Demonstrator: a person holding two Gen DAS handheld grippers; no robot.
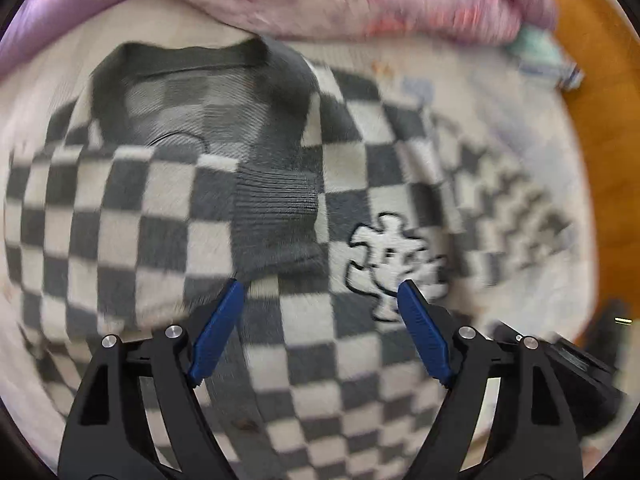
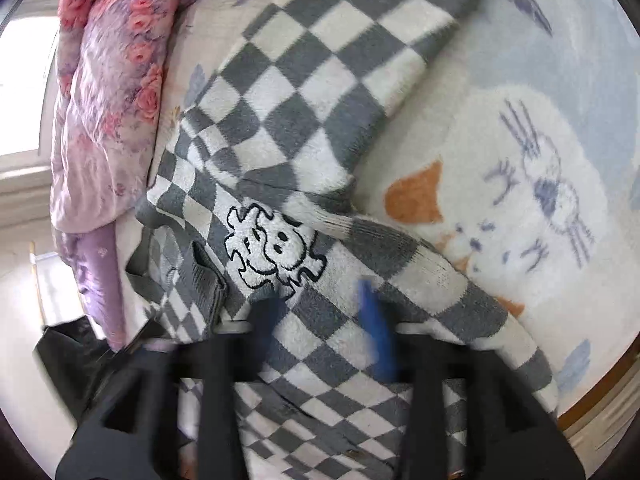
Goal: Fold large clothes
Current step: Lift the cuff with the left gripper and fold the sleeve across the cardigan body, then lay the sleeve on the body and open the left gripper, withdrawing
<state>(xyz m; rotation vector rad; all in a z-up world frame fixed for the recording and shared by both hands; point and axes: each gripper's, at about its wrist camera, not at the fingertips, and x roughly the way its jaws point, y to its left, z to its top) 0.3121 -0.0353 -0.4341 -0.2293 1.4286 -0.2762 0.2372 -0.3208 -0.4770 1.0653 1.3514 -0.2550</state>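
While both tools hang over the bed, we count one checkered sweater with one dog patch, one pink floral quilt bunched beside it, and one cat-print sheet beneath. We see the sweater flat on the bed, its grey collar toward the quilt and its long axis running away from there. Left tool and right tool both stand apart, nothing between the fingers.

Sweater grey-white checkered, black-outlined white figure; quilt pink-purple floral; blanket pale blue-white, orange patches.
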